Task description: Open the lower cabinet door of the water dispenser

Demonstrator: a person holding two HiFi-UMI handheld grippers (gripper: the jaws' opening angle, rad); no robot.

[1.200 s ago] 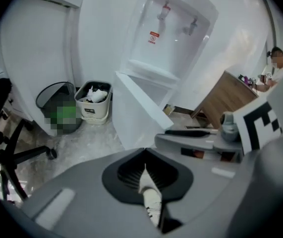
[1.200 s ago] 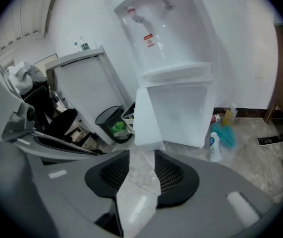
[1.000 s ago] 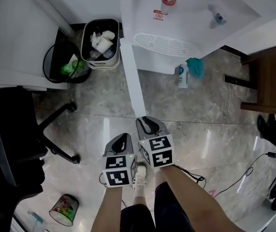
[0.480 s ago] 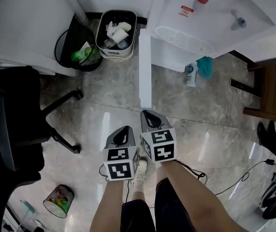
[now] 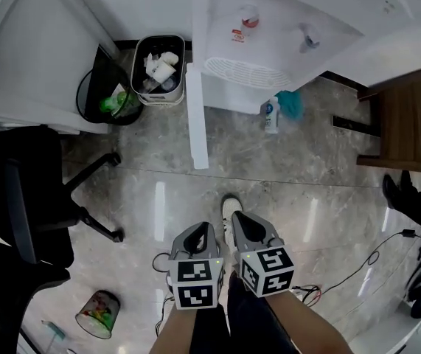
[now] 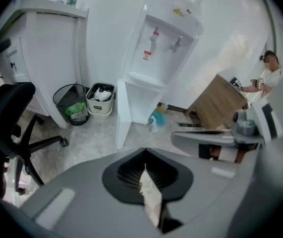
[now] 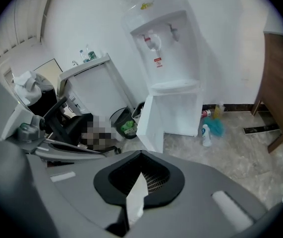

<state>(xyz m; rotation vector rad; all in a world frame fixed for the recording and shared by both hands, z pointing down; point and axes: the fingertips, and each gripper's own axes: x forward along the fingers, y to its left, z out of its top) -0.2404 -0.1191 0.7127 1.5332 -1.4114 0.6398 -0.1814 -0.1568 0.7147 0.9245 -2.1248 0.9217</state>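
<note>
Head view: dispenser [image 5: 269, 43] stands against the wall at top, its lower door [image 5: 197, 116] swung wide open, edge-on, sticking out over the floor [image 5: 306, 175]. Cabinet opening behind it is uncovered.

Left gripper [image 5: 195, 234] and right gripper [image 5: 241, 223] are low in frame, side by side, pointing down and forward toward the dispenser. Both are well apart from the door and touch nothing. A shoe [image 5: 231, 209] shows just beyond the right gripper.

Left gripper view: jaws pressed together, nothing between them, gripper [image 6: 148, 192] empty. Dispenser [image 6: 161, 48] and open door [image 6: 122, 113] are far ahead.

Right gripper view: jaws fully together, gripper [image 7: 136, 192] empty. Door [image 7: 148, 120] hangs open on the left of the dispenser [image 7: 168, 58].

Other stuff: white bin [image 5: 158, 68] full of trash just left of the door hinge, black bin [image 5: 107, 98] beside it, chair [image 5: 26, 198] at left, small bin [image 5: 98, 316] tipped over at bottom left. Bottle [image 5: 270, 115] and teal cloth [image 5: 291, 103] lie right of the dispenser base. Wood cabinet [image 5: 409, 124] at right.
</note>
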